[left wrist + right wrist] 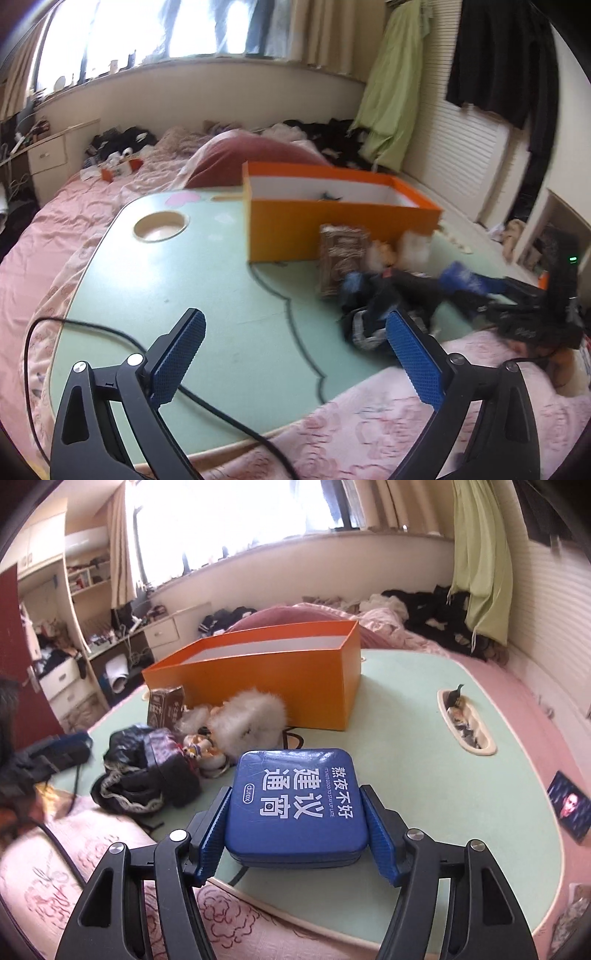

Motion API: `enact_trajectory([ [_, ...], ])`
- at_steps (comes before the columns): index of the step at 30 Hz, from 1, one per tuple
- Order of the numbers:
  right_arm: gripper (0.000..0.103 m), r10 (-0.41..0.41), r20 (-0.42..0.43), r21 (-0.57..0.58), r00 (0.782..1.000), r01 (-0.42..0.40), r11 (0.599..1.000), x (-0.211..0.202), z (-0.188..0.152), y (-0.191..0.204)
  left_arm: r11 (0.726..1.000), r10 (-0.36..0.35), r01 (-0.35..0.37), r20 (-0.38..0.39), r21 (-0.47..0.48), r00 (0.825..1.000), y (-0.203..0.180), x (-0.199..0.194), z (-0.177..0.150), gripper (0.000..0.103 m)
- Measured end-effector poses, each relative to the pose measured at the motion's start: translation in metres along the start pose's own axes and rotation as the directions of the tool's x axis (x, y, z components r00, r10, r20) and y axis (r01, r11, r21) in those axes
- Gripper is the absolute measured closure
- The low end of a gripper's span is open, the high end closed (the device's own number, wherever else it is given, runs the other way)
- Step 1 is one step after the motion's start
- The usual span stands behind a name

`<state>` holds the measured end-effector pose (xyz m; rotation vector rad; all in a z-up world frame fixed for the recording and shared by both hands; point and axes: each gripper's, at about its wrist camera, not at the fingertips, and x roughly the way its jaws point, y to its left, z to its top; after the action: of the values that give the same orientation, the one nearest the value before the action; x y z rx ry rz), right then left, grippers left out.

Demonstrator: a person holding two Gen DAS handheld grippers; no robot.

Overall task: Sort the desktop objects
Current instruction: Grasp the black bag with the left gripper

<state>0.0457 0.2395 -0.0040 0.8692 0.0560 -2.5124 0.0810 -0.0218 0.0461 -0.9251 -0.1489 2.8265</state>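
Note:
My right gripper (295, 812) is shut on a blue square tin (297, 797) with white writing, held just above the green lap table (406, 709). An open orange box (266, 675) stands at the back of the table; it also shows in the left wrist view (332, 225). In front of it lie a brown carton (166, 705), a white fluffy item (247, 716), a small figurine (203, 749) and a black pouch (147, 775). My left gripper (295, 343) is open and empty above the table's near part, left of the blurred pile (373, 295).
A black cable (147, 354) runs across the table's near left. A round cup hole (160, 225) sits at the far left. A slot holding small items (465, 722) is at the right. A dark card (570, 810) lies on the pink bedding (55, 229).

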Motion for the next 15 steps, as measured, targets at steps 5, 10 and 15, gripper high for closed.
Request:
enact_trajectory([
  [5, 0.036, -0.019, 0.000, -0.040, 1.000, 0.019, 0.999, 0.004, -0.001, 0.007, 0.990, -0.056, 0.066, -0.085, 0.124, 0.995, -0.039, 0.014, 0.009, 0.013],
  [10, 0.036, -0.020, 0.001, -0.042, 1.000, 0.020, 0.999, 0.006, -0.003, 0.008, 0.986, -0.086, 0.114, -0.215, 0.125, 0.973, -0.047, 0.051, 0.012, 0.042],
  [15, 0.036, -0.009, 0.003, -0.037, 1.000, 0.010, 0.999, 0.005, -0.003, 0.005, 0.978, -0.133, 0.163, -0.215, 0.127, 0.967, -0.049, 0.047, 0.005, 0.064],
])
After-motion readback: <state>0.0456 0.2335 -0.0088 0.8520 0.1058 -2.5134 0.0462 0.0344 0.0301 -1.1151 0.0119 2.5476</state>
